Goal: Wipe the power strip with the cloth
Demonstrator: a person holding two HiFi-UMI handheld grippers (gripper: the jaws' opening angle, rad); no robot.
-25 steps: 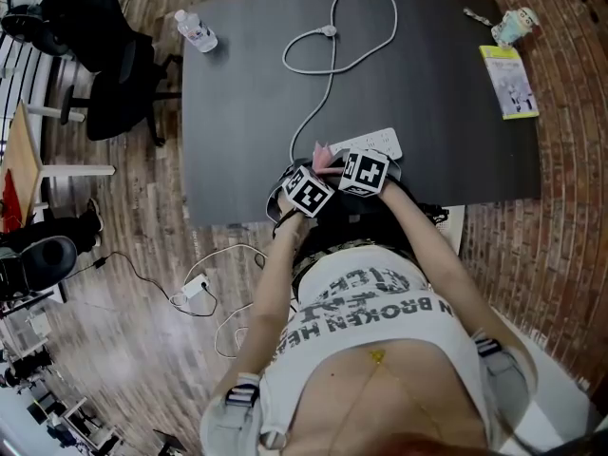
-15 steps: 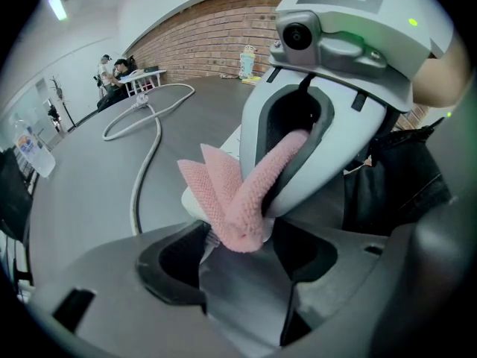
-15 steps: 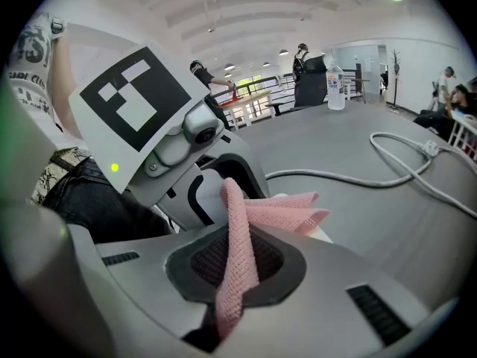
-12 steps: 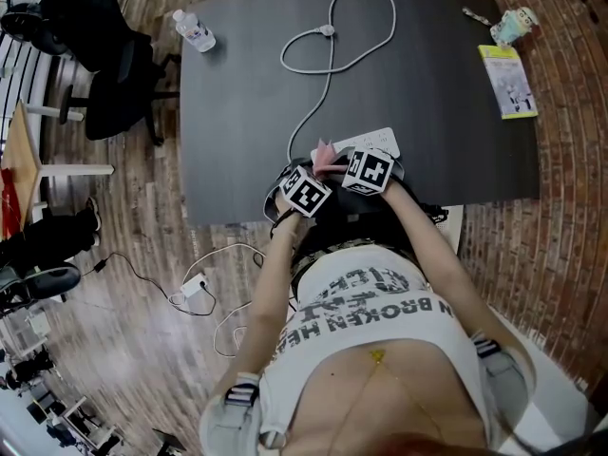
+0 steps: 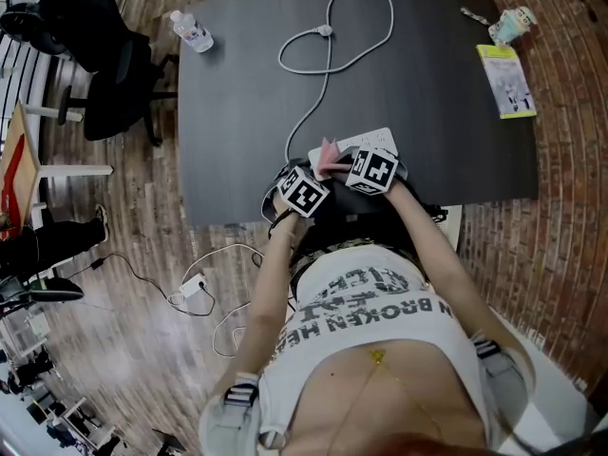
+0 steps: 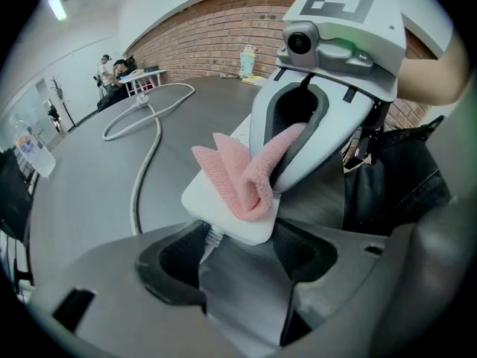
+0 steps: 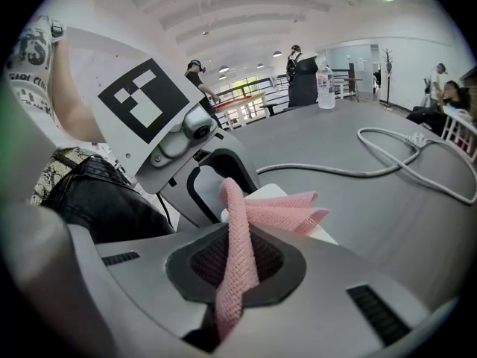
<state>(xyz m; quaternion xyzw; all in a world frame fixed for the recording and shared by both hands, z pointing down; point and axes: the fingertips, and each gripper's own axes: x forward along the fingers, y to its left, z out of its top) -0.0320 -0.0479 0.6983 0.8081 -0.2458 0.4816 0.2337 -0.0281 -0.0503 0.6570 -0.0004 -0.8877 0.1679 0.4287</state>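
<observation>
The white power strip (image 5: 369, 142) lies near the front edge of the dark table (image 5: 446, 112); its grey cord (image 5: 328, 31) loops away to the back. My left gripper (image 5: 306, 191) has its jaws either side of the strip's cord end (image 6: 223, 207), shut on it. A pink cloth (image 6: 242, 174) lies folded on top of that end. My right gripper (image 7: 238, 267) is shut on a strip of the cloth (image 7: 237, 252) and faces the left gripper (image 7: 216, 185) across the strip. In the head view the cloth (image 5: 328, 156) pokes out between the two marker cubes.
A water bottle (image 5: 192, 29) lies at the table's back left corner. A green booklet (image 5: 508, 82) and a small cup (image 5: 510, 24) are at the back right. Office chairs (image 5: 104, 74) stand left of the table, and a cable with an adapter (image 5: 195, 285) trails on the floor.
My right gripper has shifted slightly to the right along the strip with the cloth. The left gripper has stayed on the strip's end.
</observation>
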